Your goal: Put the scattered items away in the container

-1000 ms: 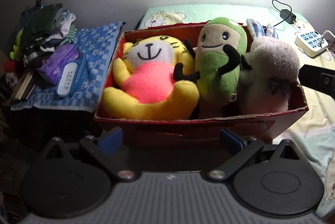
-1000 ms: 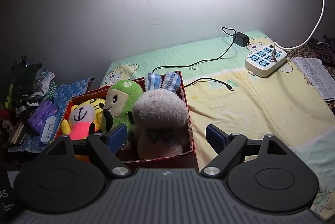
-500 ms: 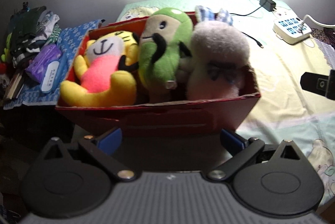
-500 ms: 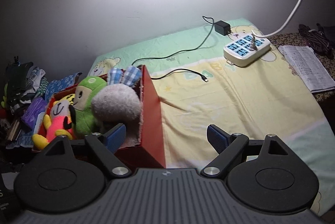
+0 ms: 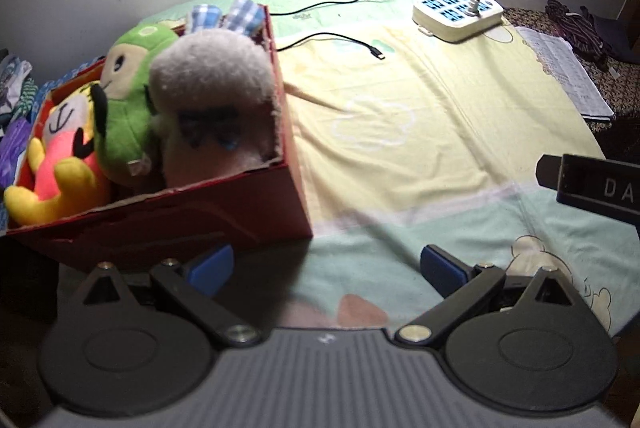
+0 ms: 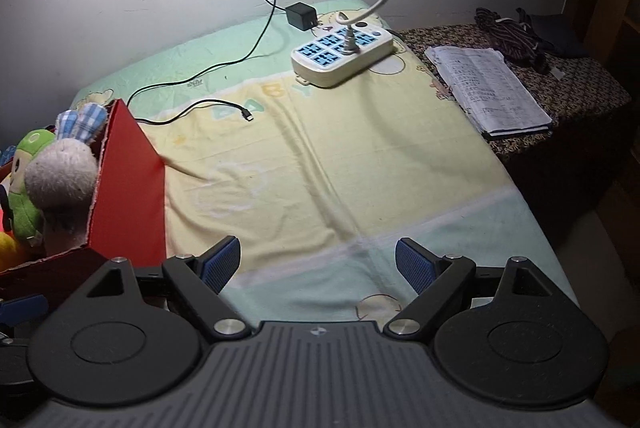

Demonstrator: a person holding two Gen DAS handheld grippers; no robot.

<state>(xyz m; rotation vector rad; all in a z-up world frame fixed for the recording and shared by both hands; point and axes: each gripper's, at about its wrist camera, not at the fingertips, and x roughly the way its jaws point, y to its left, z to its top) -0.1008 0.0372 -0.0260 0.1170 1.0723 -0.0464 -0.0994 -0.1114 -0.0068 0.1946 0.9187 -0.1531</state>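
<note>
Change: both views have swung right, off the red box (image 5: 224, 204) toward the bare middle of the bed (image 5: 420, 132).
Toys: 3 soft toys (image 5: 120, 100) sit in the box at the bed's left edge.
Left fingers (image 5: 326, 268): wide apart, empty.
Right fingers (image 6: 318, 260): wide apart, empty.
Meaning: tidying looks finished.

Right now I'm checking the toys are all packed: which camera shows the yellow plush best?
The left wrist view: the yellow plush lies in the red box, face, pink belly and arms visible. The right wrist view catches only a yellow sliver at its left edge.
</note>
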